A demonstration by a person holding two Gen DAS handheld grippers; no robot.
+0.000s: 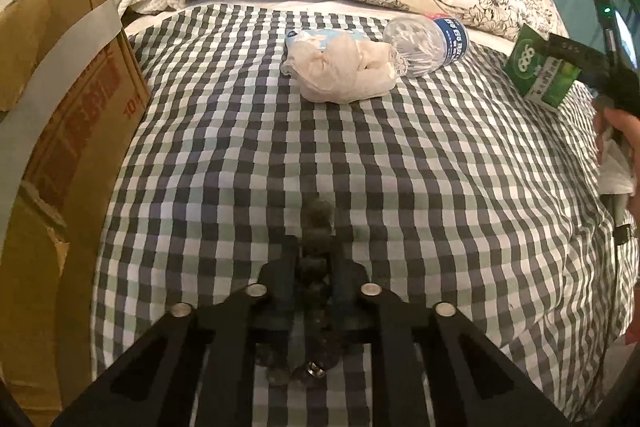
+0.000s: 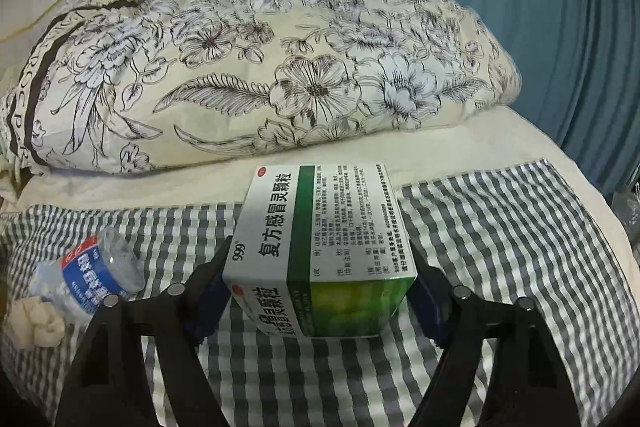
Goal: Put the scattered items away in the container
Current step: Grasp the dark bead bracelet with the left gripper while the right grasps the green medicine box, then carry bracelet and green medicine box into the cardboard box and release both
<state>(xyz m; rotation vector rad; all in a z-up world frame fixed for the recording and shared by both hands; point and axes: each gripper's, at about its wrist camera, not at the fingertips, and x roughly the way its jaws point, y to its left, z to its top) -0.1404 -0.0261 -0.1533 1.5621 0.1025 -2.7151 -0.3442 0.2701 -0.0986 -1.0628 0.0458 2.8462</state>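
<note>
Right gripper (image 2: 320, 291) is clamped on the medicine box (image 2: 320, 251), flat sides squarely between its jaws, light stiff card that crushes if squeezed; left gripper (image 1: 318, 267) is clenched on nothing, cardboard box (image 1: 76, 115) off to its left.

Right tongs (image 2: 320, 291) clamp the medicine box (image 2: 320, 247) above the gingham sheet (image 2: 500, 227).

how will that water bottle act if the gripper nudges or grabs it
The plastic water bottle lies on its side, so a nudge would probably roll it across the checked bedsheet. It looks clear and empty, so it is likely light. Its thin walls may crumple under a firm squeeze.
</note>
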